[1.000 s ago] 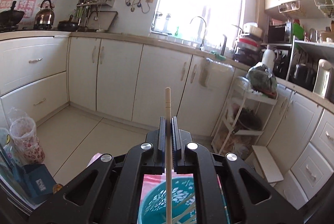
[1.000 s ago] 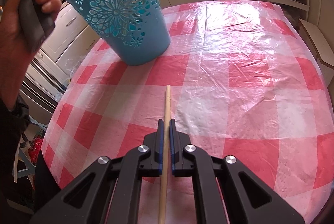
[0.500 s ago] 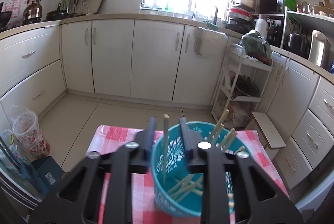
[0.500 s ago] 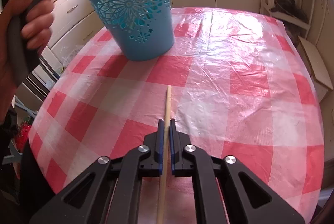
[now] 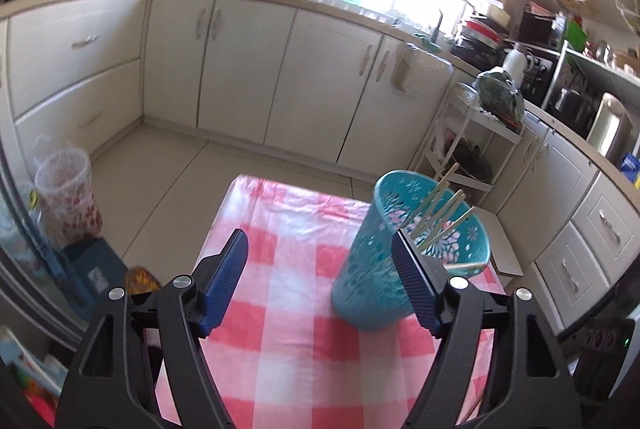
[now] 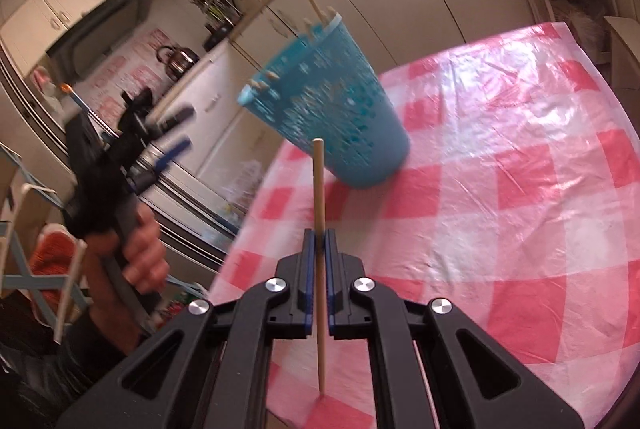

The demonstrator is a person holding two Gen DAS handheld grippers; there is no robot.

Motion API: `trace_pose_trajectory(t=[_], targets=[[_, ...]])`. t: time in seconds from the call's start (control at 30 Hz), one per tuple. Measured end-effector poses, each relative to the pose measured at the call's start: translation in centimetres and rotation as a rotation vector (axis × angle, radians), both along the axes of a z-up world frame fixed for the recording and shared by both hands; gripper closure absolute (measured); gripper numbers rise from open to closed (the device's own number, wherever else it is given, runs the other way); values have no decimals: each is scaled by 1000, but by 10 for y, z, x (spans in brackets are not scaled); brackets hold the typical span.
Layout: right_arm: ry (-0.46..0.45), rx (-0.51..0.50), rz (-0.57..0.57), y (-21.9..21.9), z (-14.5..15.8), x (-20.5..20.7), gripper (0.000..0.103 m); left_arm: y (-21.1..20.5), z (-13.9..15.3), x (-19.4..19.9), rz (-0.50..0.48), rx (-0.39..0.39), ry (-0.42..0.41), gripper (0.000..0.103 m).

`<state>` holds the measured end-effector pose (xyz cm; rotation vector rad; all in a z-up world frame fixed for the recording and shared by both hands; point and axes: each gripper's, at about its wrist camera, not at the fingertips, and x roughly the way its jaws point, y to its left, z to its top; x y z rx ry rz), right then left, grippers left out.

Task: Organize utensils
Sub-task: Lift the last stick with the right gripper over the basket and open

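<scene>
A teal perforated basket (image 5: 372, 269) stands on the red-and-white checked tablecloth (image 5: 288, 341) and holds several wooden chopsticks (image 5: 436, 213). My left gripper (image 5: 320, 253) is open wide and empty, just left of the basket, its right finger in front of the basket's rim. In the right wrist view the basket (image 6: 340, 117) stands at the table's far left. My right gripper (image 6: 319, 241) is shut on a single wooden chopstick (image 6: 319, 189), lifted above the cloth and pointing toward the basket. The left gripper (image 6: 132, 141) shows there in the person's hand, off the table's left edge.
White kitchen cabinets (image 5: 240, 61) run behind the table. A white rack (image 5: 472, 149) with a green bag stands at the right. A plastic-lined bin (image 5: 68, 197) stands on the floor at the left. The tablecloth (image 6: 500, 209) spreads right of the basket.
My left gripper opened and let its chopstick drop into the basket, then pulled back to the left. My right gripper lifted and tilted its chopstick up toward the basket.
</scene>
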<state>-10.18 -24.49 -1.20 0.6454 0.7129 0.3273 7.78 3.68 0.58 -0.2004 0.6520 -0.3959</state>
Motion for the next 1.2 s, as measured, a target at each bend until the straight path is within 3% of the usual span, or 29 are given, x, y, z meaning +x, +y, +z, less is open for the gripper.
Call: trace_pose_trajectory(t=[0.17, 0.4, 0.53, 0.7, 0.8, 0.9, 1.03, 1.1, 1.2], targets=[[-107, -16, 10, 2, 44, 6, 98, 23, -18, -9, 23, -19, 52, 32], [-161, -16, 28, -1, 70, 17, 98, 30, -38, -11, 25, -35, 110, 32], [-219, -15, 37, -6, 102, 30, 98, 29, -40, -11, 18, -44, 117, 32], [-326, -57, 14, -11, 154, 49, 98, 28, -40, -11, 14, -66, 124, 32], [-378, -138, -26, -5, 173, 66, 98, 29, -38, -15, 12, -70, 122, 32], [-372, -259, -72, 8, 167, 85, 98, 27, -36, -22, 9, -58, 128, 32], [-265, -396, -84, 29, 117, 117, 98, 23, -31, -34, 10, -1, 129, 29], [-179, -425, -71, 33, 87, 129, 98, 20, -26, -40, 15, 34, 132, 24], [-107, -387, -82, 33, 63, 125, 97, 13, -18, -50, 24, 95, 133, 18]])
